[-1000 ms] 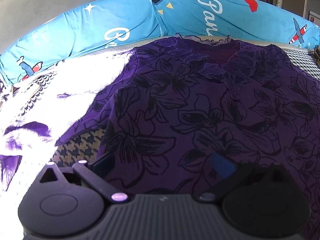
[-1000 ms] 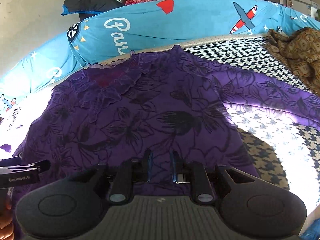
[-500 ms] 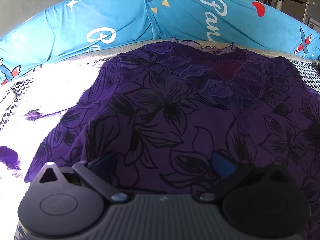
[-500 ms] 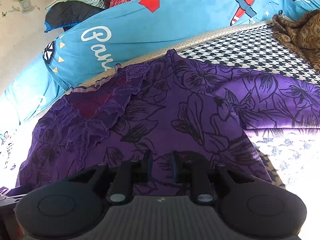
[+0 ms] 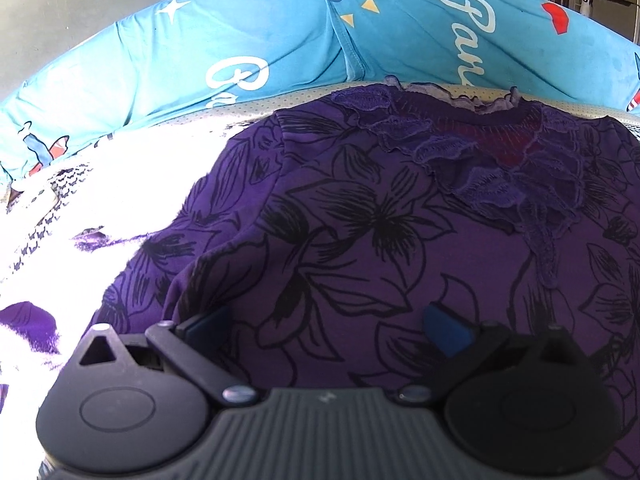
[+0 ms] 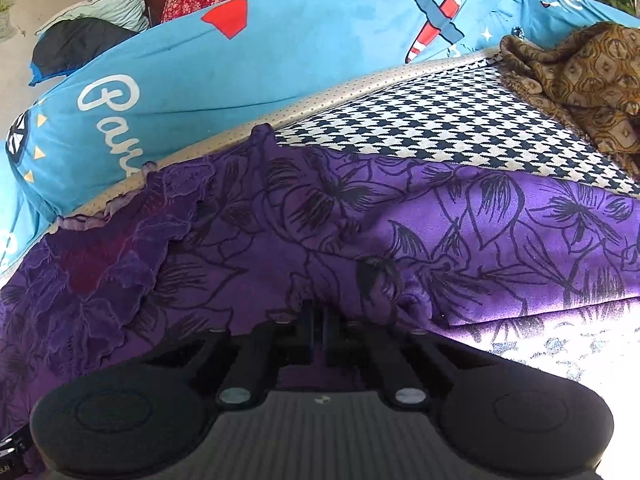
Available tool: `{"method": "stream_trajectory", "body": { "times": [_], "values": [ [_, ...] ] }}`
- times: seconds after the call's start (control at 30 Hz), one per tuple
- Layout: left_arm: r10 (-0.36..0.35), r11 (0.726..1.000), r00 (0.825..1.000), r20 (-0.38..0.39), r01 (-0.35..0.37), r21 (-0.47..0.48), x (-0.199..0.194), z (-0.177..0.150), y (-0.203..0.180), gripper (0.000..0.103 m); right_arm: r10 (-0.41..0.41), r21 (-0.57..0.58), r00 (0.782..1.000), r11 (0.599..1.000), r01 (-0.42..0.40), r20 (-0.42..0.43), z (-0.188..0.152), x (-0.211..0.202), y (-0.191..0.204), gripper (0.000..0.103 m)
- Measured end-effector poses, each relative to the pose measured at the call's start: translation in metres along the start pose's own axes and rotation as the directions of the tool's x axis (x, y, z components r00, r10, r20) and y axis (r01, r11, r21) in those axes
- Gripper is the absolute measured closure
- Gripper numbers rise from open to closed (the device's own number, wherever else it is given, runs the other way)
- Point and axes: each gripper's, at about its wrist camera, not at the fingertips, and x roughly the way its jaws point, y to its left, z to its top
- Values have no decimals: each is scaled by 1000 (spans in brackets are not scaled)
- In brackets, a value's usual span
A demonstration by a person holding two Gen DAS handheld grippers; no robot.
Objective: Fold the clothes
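A purple top (image 5: 360,240) with black flower outlines and a lace neckline lies flat on the bed, collar towards the blue bolster. My left gripper (image 5: 326,326) is open wide over the top's lower left part, its blue pads apart with cloth spread flat between them. In the right wrist view the same purple top (image 6: 260,240) bunches up at my right gripper (image 6: 319,320), whose fingers are shut on a pinch of that cloth near the armpit. The right sleeve (image 6: 520,240) stretches out to the right.
A long blue bolster (image 5: 280,40) printed with planes and lettering runs along the far edge of the bed, seen too as the blue bolster (image 6: 280,52). The houndstooth sheet (image 6: 420,128) covers the mattress. A crumpled brown patterned cloth (image 6: 580,76) lies at the far right.
Both grippers have moved forward up the top towards its neckline. The right fingers have closed from a narrow gap onto the cloth, which now puckers at their tips. The left stays open.
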Motion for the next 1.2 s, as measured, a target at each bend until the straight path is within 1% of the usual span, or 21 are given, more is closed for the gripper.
{"method": "stream_trajectory", "body": {
  "times": [0.03,0.07,0.1,0.13,0.2,0.3,0.37,0.4,0.43,0.5,0.57,0.63,0.73,0.83,0.93,1.0,1.07,1.13,1.2],
  "values": [
    [47,999,999,9,-47,1,1,1,3,0,-5,0,1000,1000,5,2,1,1,-1,103],
    [69,997,998,5,-69,-23,3,2,11,0,-6,-3,1000,1000,6,4,1,1,-1,103],
    [66,995,998,-18,-67,-76,7,4,24,0,-6,-6,1000,1000,6,5,1,2,-1,103],
    [43,991,998,-44,-49,-129,11,5,37,0,-9,-18,1000,1000,9,7,1,2,0,103],
    [7,987,998,-62,-17,-161,14,7,47,0,-21,-49,1000,999,22,13,0,2,4,103],
    [37,991,998,-41,-42,-127,11,5,41,0,-30,-72,999,997,32,19,-1,0,9,103],
    [45,990,998,-42,-51,-134,10,7,39,0,-20,-88,1000,996,21,12,-1,-4,13,96],
    [51,990,998,-40,-56,-129,8,8,37,0,-11,-102,1000,995,12,10,-2,-7,15,90],
    [60,991,998,-31,-63,-117,5,9,34,0,5,-118,1000,993,-4,8,-4,-11,18,87],
    [81,994,997,8,-80,-78,-6,11,26,0,43,-148,999,988,-42,5,-8,-19,22,85],
    [80,996,996,45,-78,-52,-17,12,21,0,75,-174,997,982,-76,-15,-15,-27,25,85],
    [55,998,996,74,-52,-35,-29,12,17,0,105,-199,994,974,-111,-41,-22,-35,28,84],
    [-15,1000,996,86,14,18,-44,5,11,0,126,-238,989,961,-141,-77,-34,-46,32,80],
    [-84,995,994,76,80,66,-54,-9,6,0,122,-257,986,955,-147,-111,-48,-56,34,75],
    [-150,985,987,55,144,96,-64,-24,-1,0,132,-249,981,954,-165,-145,-64,-67,34,72],
    [-161,981,986,47,155,120,-69,-35,-5,0,153,-261,976,946,-191,-158,-76,-73,35,68],
    [-166,978,986,9,164,132,-71,-49,-7,0,141,-304,979,935,-181,-147,-90,-81,39,64],
    [-167,978,986,-24,169,119,-72,-62,-10,0,127,-347,983,923,-165,-130,-104,-89,43,60],
    [-170,980,985,-22,171,100,-78,-74,-12,0,119,-376,986,914,-154,-116,-116,-98,45,57]
  ]
}}
